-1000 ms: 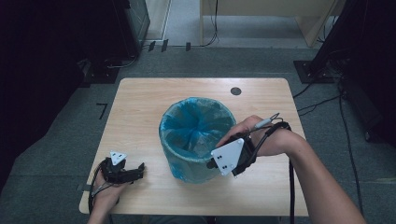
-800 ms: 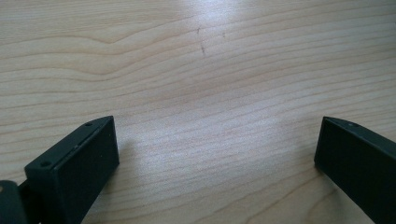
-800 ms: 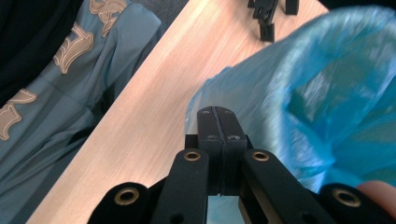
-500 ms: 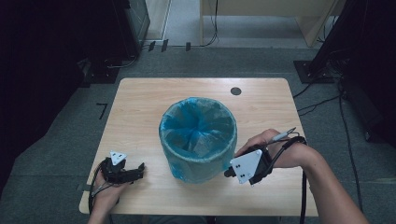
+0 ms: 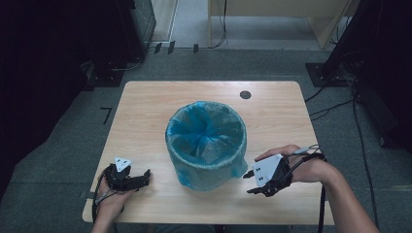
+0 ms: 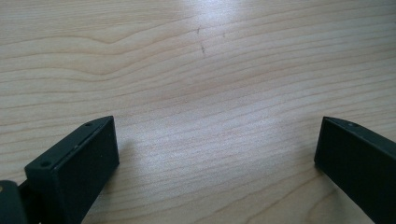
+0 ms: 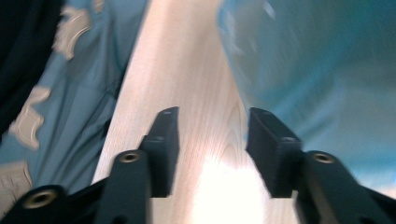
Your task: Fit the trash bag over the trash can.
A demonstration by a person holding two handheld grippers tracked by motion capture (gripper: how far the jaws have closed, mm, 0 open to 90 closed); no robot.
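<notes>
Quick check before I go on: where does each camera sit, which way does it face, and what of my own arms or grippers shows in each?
High view: above the near side, looking forward and down on the table; both forearms, left gripper and right gripper flank the bin.
Left gripper view: low on that gripper, facing bare tabletop between its wide-apart jaws.
Right gripper view: blurred, along its parted jaws, blue bag at right.
Shared: high and right gripper views both show the blue-lined bin; all three show the wooden table.
</notes>
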